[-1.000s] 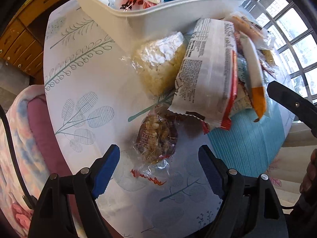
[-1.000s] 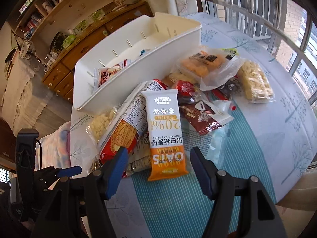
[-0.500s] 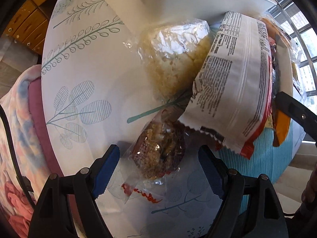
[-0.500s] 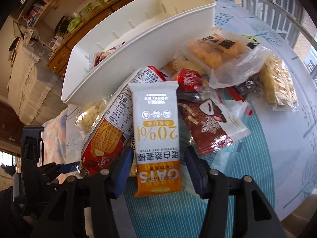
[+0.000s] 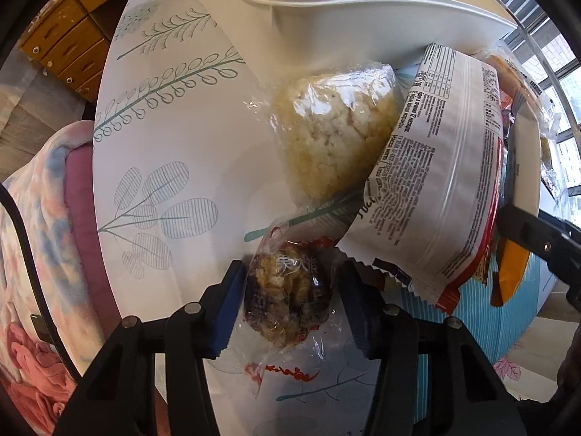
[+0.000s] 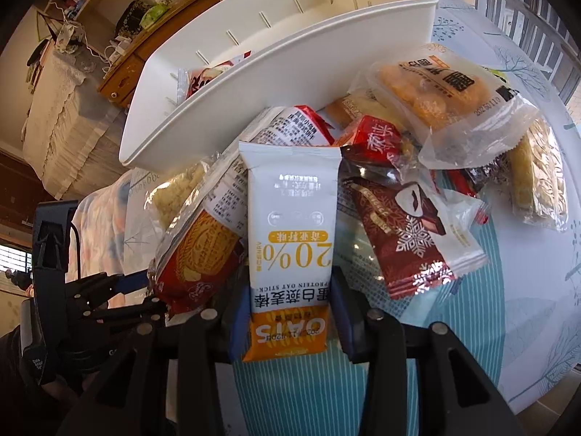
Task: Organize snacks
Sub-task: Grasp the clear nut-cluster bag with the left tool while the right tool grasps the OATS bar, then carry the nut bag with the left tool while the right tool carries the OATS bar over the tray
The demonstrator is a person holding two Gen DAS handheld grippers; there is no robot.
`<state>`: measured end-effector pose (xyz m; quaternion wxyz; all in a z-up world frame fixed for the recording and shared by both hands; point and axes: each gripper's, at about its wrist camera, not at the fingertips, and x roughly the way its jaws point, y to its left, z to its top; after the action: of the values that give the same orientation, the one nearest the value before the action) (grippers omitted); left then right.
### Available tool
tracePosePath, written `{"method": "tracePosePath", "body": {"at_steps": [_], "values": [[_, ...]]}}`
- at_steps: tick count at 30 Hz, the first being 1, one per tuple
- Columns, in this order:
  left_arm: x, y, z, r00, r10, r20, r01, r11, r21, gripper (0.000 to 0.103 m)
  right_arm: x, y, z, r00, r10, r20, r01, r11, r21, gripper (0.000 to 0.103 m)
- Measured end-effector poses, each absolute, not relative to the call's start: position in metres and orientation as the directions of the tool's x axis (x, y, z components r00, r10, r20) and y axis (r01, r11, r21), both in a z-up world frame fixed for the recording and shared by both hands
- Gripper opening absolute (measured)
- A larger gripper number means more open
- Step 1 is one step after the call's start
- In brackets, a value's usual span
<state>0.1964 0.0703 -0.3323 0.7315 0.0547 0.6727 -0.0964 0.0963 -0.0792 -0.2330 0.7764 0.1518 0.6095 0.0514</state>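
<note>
On the leaf-print table [image 5: 163,116] the left gripper [image 5: 290,299] points straight down, and its jaws have just been closing — both blue pads now press the sides of a clear-wrapped brown snack cake [image 5: 288,298] lying near the table's edge. Just beyond it sit a pale crumbly cake [image 5: 334,138] and a white printed packet [image 5: 435,181], both against the white bin [image 5: 363,21]. The right gripper [image 6: 288,318] has its jaws closing around the white-and-orange oat bar [image 6: 290,239], which tops the heap in front of the bin; the pads hug its orange end, clamping it lightly.
</note>
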Motion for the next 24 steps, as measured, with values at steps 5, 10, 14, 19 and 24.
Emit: {"method": "tracePosePath", "body": {"at_steps": [5,10,14,19,24], "values": [[0.182,0.081,-0.330,0.069,-0.117,-0.991,0.204,0.974,-0.101,0.046,0.090,-0.066,-0.229,0.233,0.262,-0.937,0.091,0.953,0.289,0.040],[0.164,0.102,-0.322,0.083,-0.146,-0.986,0.229,0.966,-0.124,0.046,0.081,-0.056,-0.220,0.253,0.258,-0.933,0.111,0.950,0.293,0.040],[0.156,0.117,-0.308,0.114,-0.175,-0.978,0.247,0.959,-0.143,0.046,0.072,-0.052,-0.211,0.283,0.253,-0.925,0.140,0.943,0.301,0.040],[0.144,0.135,-0.282,0.130,-0.210,-0.969,0.257,0.951,-0.172,0.046,0.062,-0.043,-0.197,0.323,0.239,-0.916,0.180,0.935,0.307,0.040],[0.137,0.153,-0.261,0.133,-0.225,-0.965,0.264,0.947,-0.184,0.046,0.057,-0.034,-0.183,0.354,0.219,-0.909,0.208,0.929,0.305,0.040]]}}
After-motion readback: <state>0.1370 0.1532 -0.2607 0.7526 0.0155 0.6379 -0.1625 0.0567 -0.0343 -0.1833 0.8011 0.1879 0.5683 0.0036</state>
